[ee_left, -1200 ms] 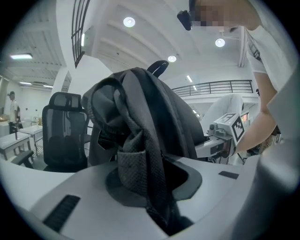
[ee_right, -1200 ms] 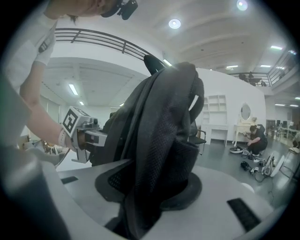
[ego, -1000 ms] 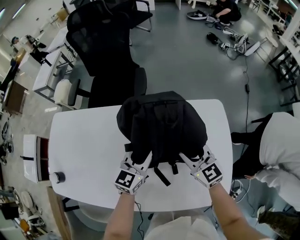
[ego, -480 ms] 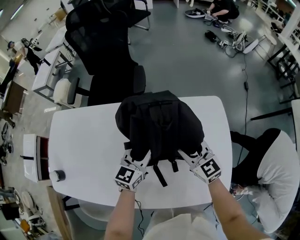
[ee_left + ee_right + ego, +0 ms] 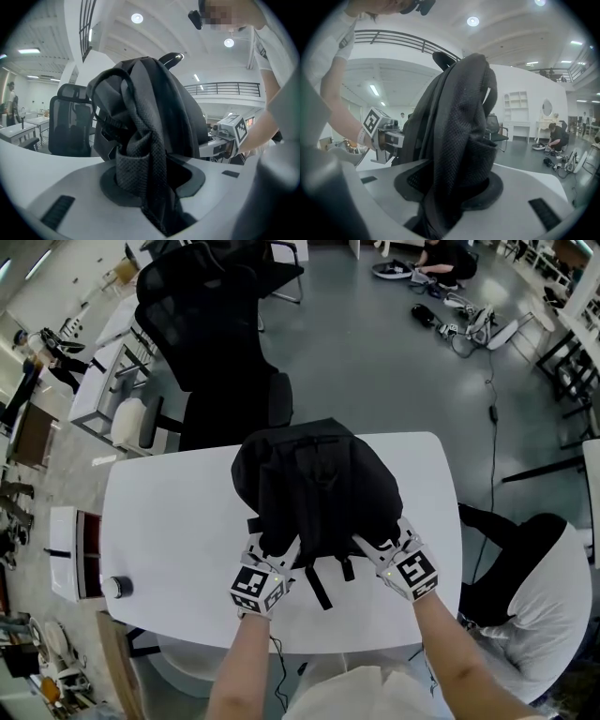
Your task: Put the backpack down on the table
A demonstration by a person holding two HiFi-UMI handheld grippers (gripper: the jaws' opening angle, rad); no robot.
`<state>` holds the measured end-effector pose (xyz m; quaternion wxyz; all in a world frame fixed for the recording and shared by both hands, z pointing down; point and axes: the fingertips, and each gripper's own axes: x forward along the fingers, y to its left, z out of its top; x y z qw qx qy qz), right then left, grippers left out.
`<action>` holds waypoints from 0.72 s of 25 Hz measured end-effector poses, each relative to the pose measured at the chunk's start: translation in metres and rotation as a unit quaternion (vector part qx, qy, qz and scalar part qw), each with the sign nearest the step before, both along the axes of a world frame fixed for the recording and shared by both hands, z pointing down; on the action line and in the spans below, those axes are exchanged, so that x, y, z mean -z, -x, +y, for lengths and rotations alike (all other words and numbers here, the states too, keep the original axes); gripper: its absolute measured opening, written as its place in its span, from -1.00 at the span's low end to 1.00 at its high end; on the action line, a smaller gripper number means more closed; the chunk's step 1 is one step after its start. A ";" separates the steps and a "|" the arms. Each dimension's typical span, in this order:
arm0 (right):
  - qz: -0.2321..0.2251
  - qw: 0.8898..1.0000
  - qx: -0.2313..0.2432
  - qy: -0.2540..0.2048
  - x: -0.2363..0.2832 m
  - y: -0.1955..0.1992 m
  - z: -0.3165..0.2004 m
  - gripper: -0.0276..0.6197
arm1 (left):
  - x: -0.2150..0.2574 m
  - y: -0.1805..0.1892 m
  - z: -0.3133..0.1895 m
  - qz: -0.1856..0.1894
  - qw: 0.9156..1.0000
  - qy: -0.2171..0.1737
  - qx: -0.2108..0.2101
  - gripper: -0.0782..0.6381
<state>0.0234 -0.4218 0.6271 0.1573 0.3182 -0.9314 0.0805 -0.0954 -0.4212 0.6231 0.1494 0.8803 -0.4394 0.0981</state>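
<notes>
The black backpack [image 5: 319,484] stands upright on the white table [image 5: 178,531], its shoulder straps toward me. My left gripper [image 5: 277,549] is at its lower left corner. In the left gripper view the left strap [image 5: 140,159] lies between the jaws, whose gripper [image 5: 150,176] has just been opening; a dark gap shows beside the strap. My right gripper [image 5: 375,545] is at the lower right corner. In the right gripper view the right strap [image 5: 464,154] fills the space between the pads of that gripper [image 5: 450,183], which press on it.
A black office chair [image 5: 202,343] stands behind the table. A small dark cylinder [image 5: 115,587] sits at the table's near left corner, and a white cabinet [image 5: 70,554] stands beside it. A person in white [image 5: 548,596] is at the right. Cables and gear [image 5: 469,320] lie on the floor.
The backpack and both hands have barely shifted. The left jaws stand a little wider round the strap. The person in white at the right has moved toward the lower edge.
</notes>
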 end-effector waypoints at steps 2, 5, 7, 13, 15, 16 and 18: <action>-0.001 1.000 0.003 0.003 0.000 0.000 0.000 -0.35 | 0.000 0.001 0.000 -0.001 1.000 0.005 0.000 -0.35; -0.001 1.000 0.005 0.007 0.001 0.000 -0.001 -0.34 | 0.000 0.001 0.000 -0.006 1.000 0.011 0.004 -0.34; 0.000 1.000 0.002 0.009 0.001 0.000 -0.001 -0.33 | 0.001 0.002 0.000 -0.012 1.000 0.012 0.013 -0.32; 0.010 1.000 -0.014 0.018 0.000 -0.008 0.003 -0.24 | 0.001 0.008 0.005 -0.031 0.999 0.015 0.041 -0.23; 0.012 0.999 -0.023 0.025 0.000 -0.017 0.006 -0.20 | 0.003 0.011 0.010 -0.040 0.998 0.016 0.045 -0.20; 0.012 0.999 -0.028 0.028 0.000 -0.020 0.008 -0.19 | 0.004 0.012 0.012 -0.044 0.998 0.016 0.047 -0.18; 0.010 0.999 -0.041 0.031 0.001 -0.027 0.011 -0.18 | 0.005 0.018 0.016 -0.055 0.997 0.014 0.051 -0.16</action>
